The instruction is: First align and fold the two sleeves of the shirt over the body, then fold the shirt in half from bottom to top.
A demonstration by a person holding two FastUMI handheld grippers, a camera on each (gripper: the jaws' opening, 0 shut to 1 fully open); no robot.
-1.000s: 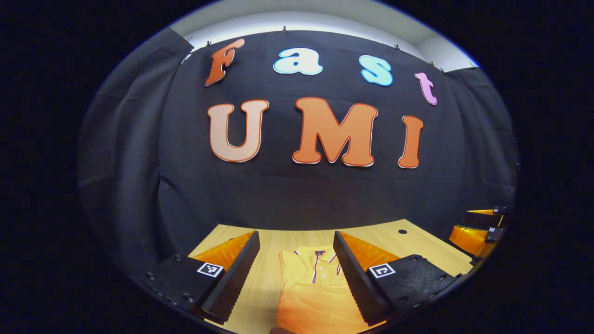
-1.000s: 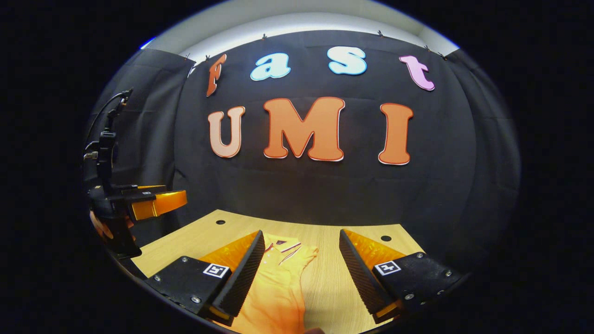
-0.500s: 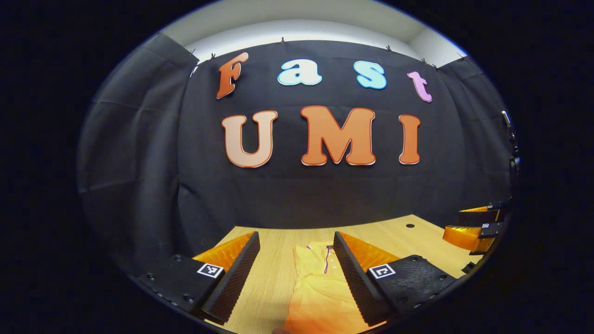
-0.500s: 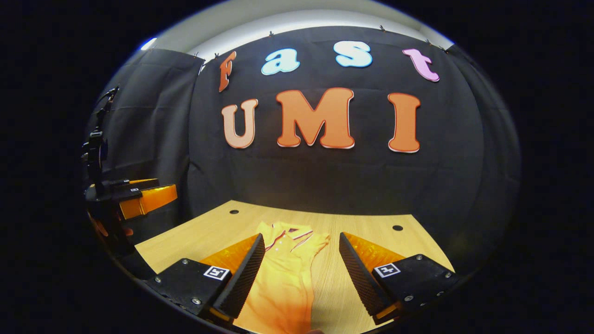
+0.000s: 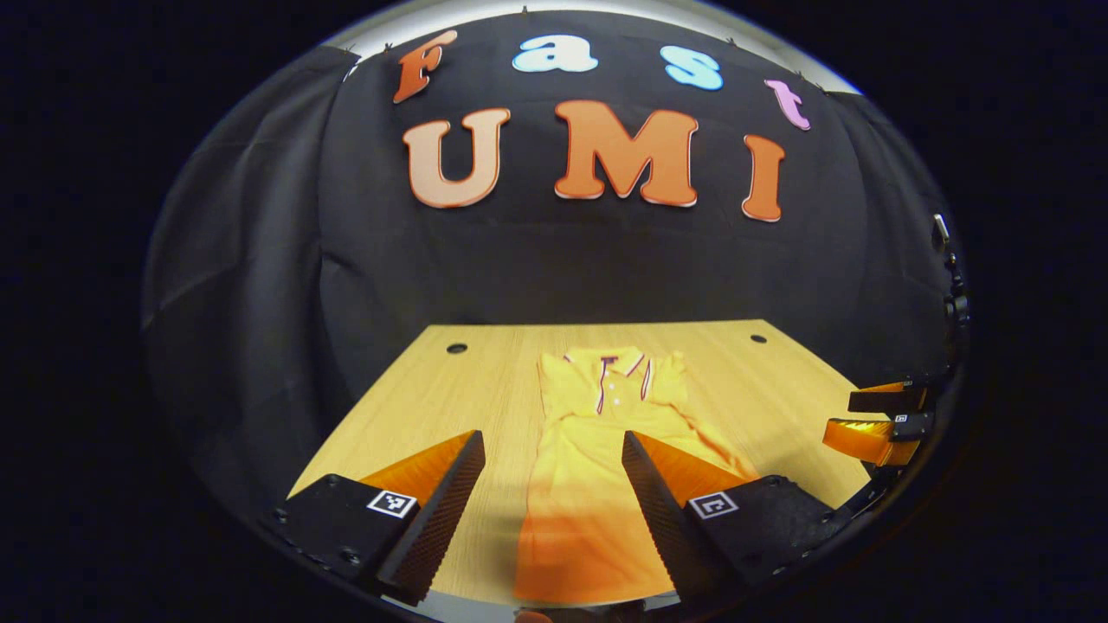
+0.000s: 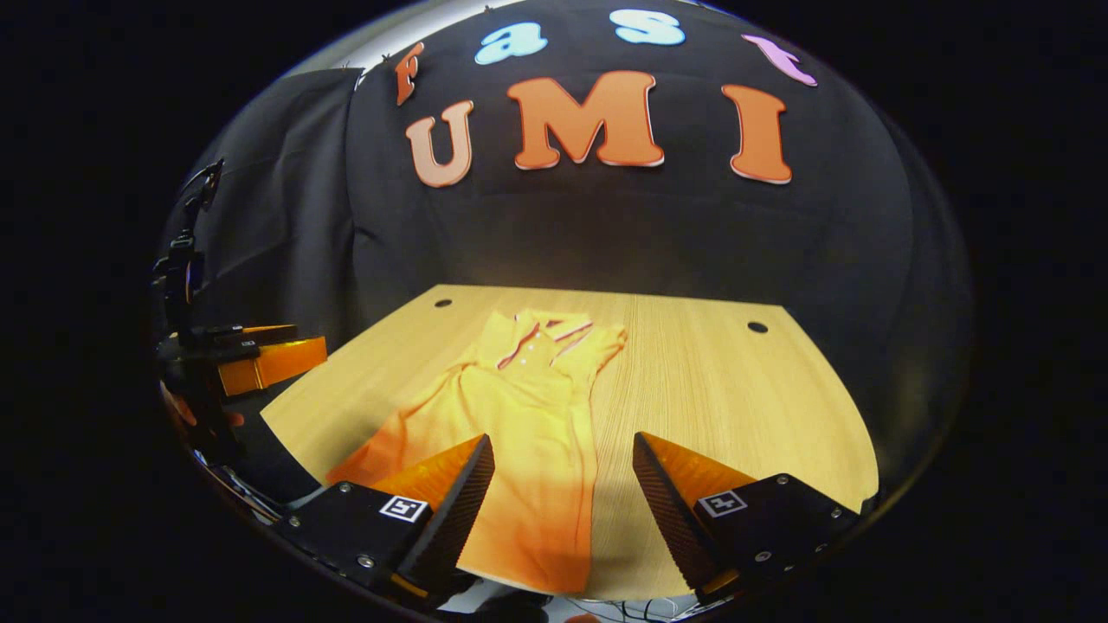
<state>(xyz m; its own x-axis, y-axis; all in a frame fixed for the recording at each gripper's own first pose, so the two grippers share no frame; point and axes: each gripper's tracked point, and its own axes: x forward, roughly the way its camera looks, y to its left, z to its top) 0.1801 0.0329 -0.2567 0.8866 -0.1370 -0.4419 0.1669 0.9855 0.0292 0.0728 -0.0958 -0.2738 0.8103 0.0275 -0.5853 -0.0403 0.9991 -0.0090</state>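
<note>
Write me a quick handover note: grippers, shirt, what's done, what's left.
Left hand-held gripper: open, empty, above the shirt's lower part.
Right hand-held gripper: open, empty, above the shirt's hem edge.
Shirt lies lengthwise on the table, collar at the far end, hem near.
Done: both sleeves look folded over the body.
Left: take the hem and fold it up to the collar.

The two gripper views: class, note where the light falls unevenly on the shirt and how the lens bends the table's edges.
Left gripper view: the shirt is bright near its collar and falls into darker shadow at the near hem; the table has side edges that splay outward. Right gripper view: the shirt likewise darkens toward the near hem, and the table has a far edge that bows.
</note>
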